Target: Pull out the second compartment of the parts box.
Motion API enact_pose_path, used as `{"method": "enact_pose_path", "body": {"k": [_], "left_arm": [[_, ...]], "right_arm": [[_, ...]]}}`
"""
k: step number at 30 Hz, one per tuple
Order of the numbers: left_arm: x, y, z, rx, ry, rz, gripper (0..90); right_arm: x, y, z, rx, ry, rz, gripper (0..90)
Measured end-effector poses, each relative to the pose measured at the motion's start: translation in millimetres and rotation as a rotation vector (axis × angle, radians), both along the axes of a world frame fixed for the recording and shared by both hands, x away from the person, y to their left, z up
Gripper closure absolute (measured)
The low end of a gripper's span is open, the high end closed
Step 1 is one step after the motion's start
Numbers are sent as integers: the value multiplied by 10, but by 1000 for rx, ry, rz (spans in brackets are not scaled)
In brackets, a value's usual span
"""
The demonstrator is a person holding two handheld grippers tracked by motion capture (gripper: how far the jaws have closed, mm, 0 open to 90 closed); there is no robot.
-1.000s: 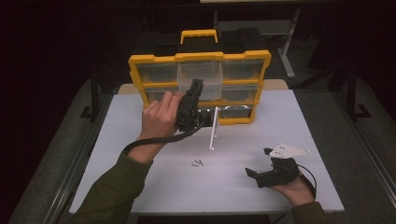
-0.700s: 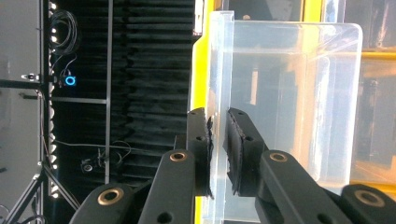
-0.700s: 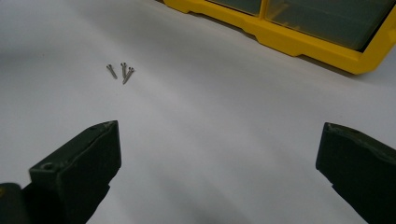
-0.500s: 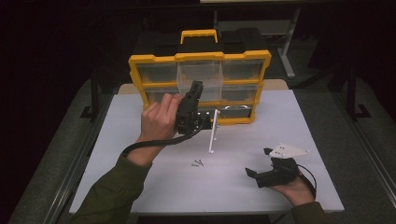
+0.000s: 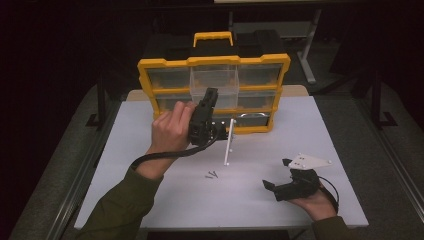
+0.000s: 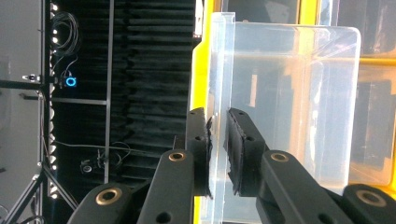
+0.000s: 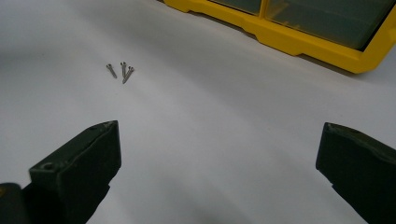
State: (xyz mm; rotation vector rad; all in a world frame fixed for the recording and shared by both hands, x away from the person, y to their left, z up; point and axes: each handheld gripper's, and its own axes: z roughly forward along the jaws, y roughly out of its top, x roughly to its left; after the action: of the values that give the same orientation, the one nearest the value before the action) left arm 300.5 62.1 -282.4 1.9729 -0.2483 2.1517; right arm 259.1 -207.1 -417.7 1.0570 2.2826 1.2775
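Left gripper pinches the front wall of a clear plastic drawer, pulled partway from the middle of a yellow-framed organiser cabinet. Thin, light and slick, the drawer probably suits a grip at this stiff front lip. Right gripper rests spread on the white table near three small screws.

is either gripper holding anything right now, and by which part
The left gripper is shut on the clear drawer of the yellow organizer, pinching its front wall near a corner. The right gripper is open, holding nothing.
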Motion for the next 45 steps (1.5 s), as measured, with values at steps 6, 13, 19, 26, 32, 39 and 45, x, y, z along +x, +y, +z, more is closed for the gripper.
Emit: {"method": "enact_pose_path", "body": {"k": [6,13,19,26,32,39,45], "left_arm": [[-4,2,4,-17,4,-2,715],[-45,-13,-23,-25,12,-10,632],[-68,-24,-43,-22,24,-13,540],[-95,-30,-109,-23,41,-19,473],[-112,-33,-158,-31,43,-21,418],[-126,-44,-247,-33,64,-24,390],[-130,-56,-325,-34,74,-20,315]], "right_arm": [[0,0,-1,1,1,0,0],[0,0,0,0,1,0,0],[0,0,-1,1,2,-1,0],[1,1,-3,-2,1,2,0],[2,3,-4,-3,3,2,0],[2,4,-6,-3,3,1,0],[1,3,-7,-2,6,-1,0]]}}
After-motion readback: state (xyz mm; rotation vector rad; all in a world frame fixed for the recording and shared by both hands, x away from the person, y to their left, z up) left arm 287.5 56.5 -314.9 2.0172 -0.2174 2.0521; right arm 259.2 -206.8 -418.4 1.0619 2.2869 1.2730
